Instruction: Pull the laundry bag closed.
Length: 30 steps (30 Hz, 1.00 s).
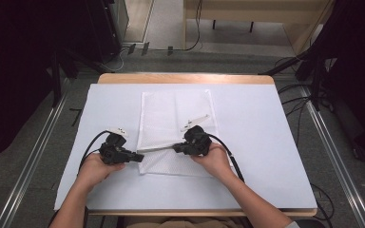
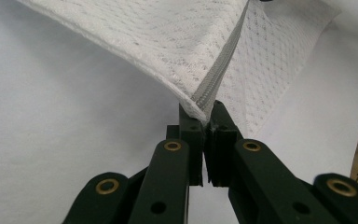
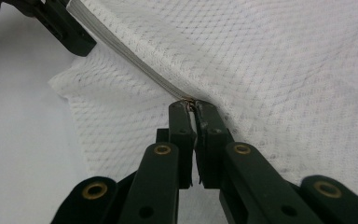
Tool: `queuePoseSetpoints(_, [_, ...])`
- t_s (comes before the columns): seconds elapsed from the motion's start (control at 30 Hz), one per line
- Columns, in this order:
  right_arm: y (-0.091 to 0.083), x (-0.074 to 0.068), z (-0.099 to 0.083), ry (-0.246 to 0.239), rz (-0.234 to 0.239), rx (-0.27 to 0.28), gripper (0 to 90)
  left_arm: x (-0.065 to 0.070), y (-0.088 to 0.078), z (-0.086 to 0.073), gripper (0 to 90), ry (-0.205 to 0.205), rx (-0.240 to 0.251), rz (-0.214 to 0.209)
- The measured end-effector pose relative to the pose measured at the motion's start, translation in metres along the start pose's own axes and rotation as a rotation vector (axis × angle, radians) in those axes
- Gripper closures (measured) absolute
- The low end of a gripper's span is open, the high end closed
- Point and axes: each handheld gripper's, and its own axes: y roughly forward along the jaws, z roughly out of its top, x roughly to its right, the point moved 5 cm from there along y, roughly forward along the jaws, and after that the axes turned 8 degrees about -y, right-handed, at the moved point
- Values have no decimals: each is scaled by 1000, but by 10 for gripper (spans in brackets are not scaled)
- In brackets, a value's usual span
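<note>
Mesh bag lies flat, its zipper pinched by left tool and right tool.

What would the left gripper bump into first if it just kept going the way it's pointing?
The left gripper is shut on the corner of the white mesh bag, zipper end included. Straight on lies more of that bag, then probably the right gripper farther along the zipper.

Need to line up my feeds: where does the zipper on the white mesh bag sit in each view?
High view: the zipper runs across the near part of the mesh bag, between both grippers.
Left gripper view: it rises from the shut jaws toward the top edge.
Right gripper view: it slants from the top left down to the jaws.
Shared landmark: the white table cover.
</note>
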Motion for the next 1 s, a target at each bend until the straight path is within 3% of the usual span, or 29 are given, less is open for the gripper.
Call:
queuePoseSetpoints(0.23, [-4,1,-3,15,3,5,879,0,-1,-1,876,-4,-2,-20])
queuePoseSetpoints(0.53, [-7,3,-7,15,-5,-5,879,-1,-2,-2,876,-6,-4,-11])
queuePoseSetpoints(1.0, [-13,13,-12,53,-22,-9,879,-4,-5,-4,876,-19,-5,-4])
